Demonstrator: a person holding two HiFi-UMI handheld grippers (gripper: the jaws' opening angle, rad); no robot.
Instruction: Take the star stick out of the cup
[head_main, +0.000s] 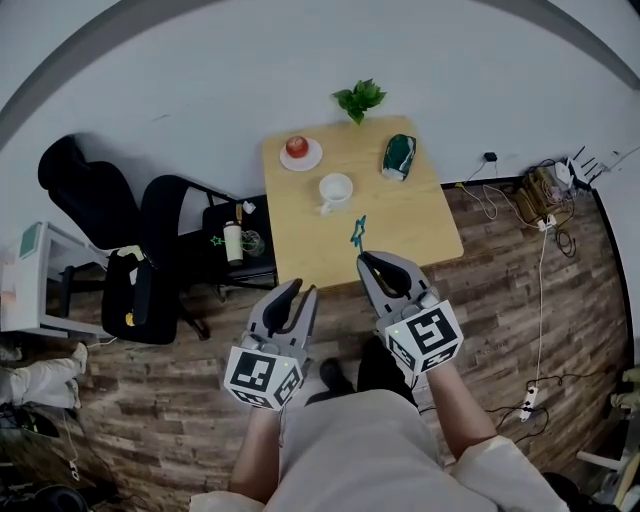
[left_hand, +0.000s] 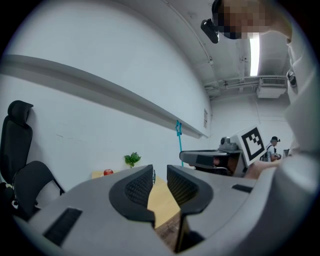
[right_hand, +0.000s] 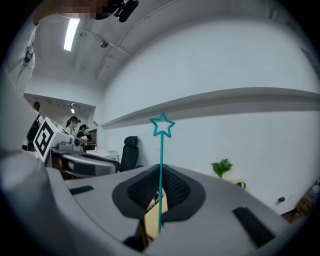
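Star stick (right_hand: 161, 150) stands upright, pinched in the closed right claw (right_hand: 160, 175), clear of the cup (head_main: 335, 188) at mid-frame. Left claw (left_hand: 160, 175) seems slightly parted and empty. Keep the pinch firm and the stick vertical.

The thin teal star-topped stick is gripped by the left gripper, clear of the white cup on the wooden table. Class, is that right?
Wrong gripper: the right gripper clamps the thin teal star-topped stick, as the right gripper view shows; the left gripper holds nothing. It is clear of the white cup on the wooden table.
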